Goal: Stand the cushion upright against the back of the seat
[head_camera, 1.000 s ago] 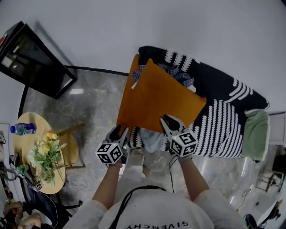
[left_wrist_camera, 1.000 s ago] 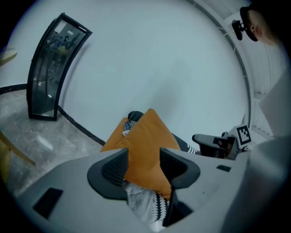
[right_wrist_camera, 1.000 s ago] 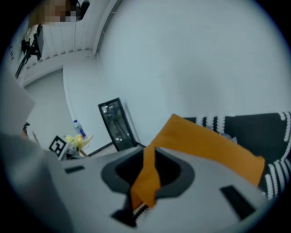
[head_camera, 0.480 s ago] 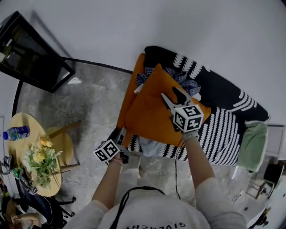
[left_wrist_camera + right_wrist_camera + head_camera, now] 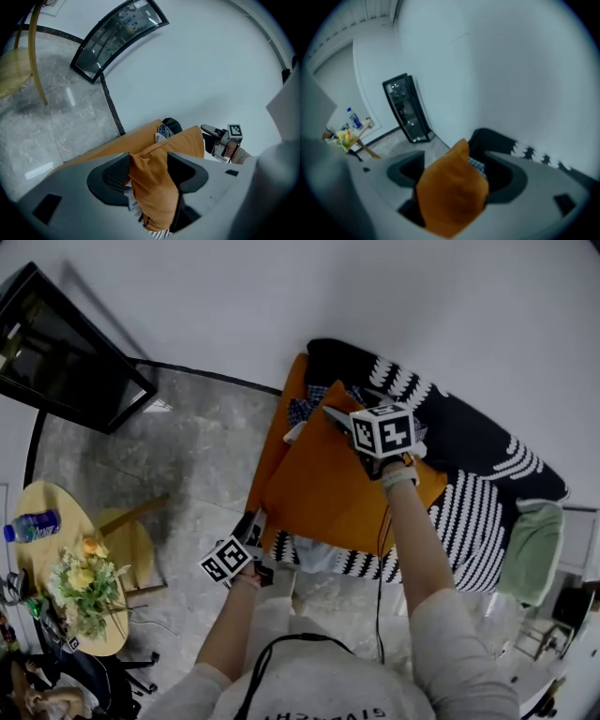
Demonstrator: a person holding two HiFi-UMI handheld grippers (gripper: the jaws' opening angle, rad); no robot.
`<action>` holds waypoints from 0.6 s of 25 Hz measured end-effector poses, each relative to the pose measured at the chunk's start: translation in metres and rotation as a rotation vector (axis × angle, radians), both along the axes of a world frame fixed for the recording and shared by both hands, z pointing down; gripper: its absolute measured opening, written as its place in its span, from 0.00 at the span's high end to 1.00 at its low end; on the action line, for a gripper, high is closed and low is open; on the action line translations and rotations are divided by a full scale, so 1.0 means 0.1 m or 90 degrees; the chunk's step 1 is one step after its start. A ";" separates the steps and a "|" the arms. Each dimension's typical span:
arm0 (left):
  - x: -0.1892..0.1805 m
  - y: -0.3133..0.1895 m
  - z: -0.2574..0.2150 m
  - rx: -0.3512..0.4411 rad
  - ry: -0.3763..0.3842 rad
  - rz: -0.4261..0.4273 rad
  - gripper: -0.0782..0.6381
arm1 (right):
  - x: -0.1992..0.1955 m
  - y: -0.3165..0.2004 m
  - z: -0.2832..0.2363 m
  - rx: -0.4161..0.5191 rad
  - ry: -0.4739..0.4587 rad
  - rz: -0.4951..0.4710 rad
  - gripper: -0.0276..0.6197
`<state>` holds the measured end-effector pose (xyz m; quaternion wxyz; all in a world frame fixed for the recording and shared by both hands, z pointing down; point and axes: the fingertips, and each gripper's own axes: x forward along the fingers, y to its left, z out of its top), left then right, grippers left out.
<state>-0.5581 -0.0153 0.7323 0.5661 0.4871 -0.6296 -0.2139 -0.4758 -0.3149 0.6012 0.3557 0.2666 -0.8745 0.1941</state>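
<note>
Cushion (image 5: pixel 328 493) on striped sofa (image 5: pixel 469 512), checked cloth (image 5: pixel 305 409) behind, corners inside left tongs (image 5: pixel 250 523), right tongs (image 5: pixel 337 418), both just opened

Round wooden tabletop (image 5: pixel 70 507) at lower left carries a water bottle (image 5: pixel 30 524), lying on its side, and a flower bouquet (image 5: pixel 84 582). Black glass-fronted cabinet (image 5: pixel 66 352) stands against the white wall. Grey marble floor (image 5: pixel 187 465). Green cushion (image 5: pixel 532 554) at far right.

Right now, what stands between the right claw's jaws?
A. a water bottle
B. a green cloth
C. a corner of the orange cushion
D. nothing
C: in the right gripper view a corner of the orange cushion stands between the jaws of the right claw, which have just been opening.
</note>
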 end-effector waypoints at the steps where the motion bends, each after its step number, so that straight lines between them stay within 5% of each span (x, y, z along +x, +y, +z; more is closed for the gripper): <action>1: 0.01 -0.01 0.00 0.003 0.001 0.004 0.54 | -0.03 -0.01 0.05 -0.015 0.014 -0.009 0.36; 5: 0.04 -0.05 -0.03 0.017 -0.009 0.037 0.54 | -0.06 0.02 0.29 -0.074 0.078 -0.020 0.36; 9: 0.03 -0.08 -0.03 0.029 0.012 0.026 0.54 | -0.03 0.04 0.34 -0.069 0.121 -0.038 0.38; 15: 0.03 0.01 -0.05 0.024 0.032 -0.002 0.54 | 0.15 0.23 0.21 -0.032 0.106 -0.058 0.62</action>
